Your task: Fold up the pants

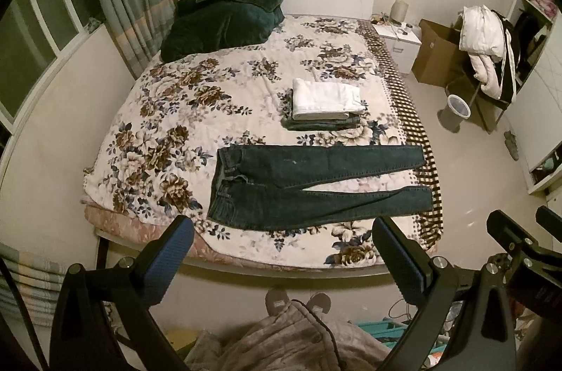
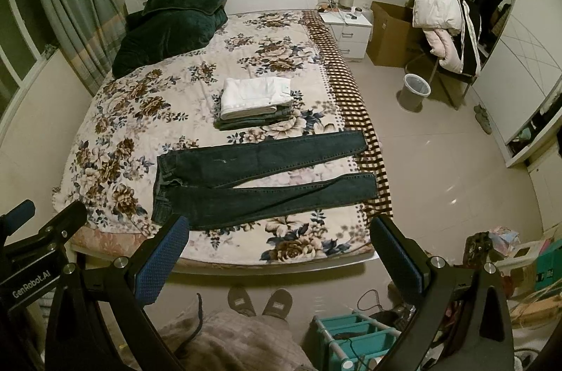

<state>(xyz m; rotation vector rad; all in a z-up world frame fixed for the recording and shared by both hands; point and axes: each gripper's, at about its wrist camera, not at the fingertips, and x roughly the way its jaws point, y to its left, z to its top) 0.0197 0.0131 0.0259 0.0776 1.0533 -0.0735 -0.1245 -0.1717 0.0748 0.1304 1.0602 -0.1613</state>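
**Inspector:** Your left gripper [image 1: 281, 258] and right gripper [image 2: 277, 258] both hang with jaws spread wide, holding nothing. The jeans [image 1: 309, 188] lie flat near the bed's [image 1: 168, 132] foot, legs splayed apart.

**Operator:** Risks?

**Inspector:** The hems [image 2: 365, 167] reach the bed edge; tug carelessly and they likely slide off. Only your right view shows the teal rack [image 2: 351, 332] clearly.

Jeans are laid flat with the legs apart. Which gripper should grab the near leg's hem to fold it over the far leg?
Probably the right gripper. The jeans lie with the hems toward the right bed edge and the waistband left, nearer the left gripper. Both are open, above the bed's foot.
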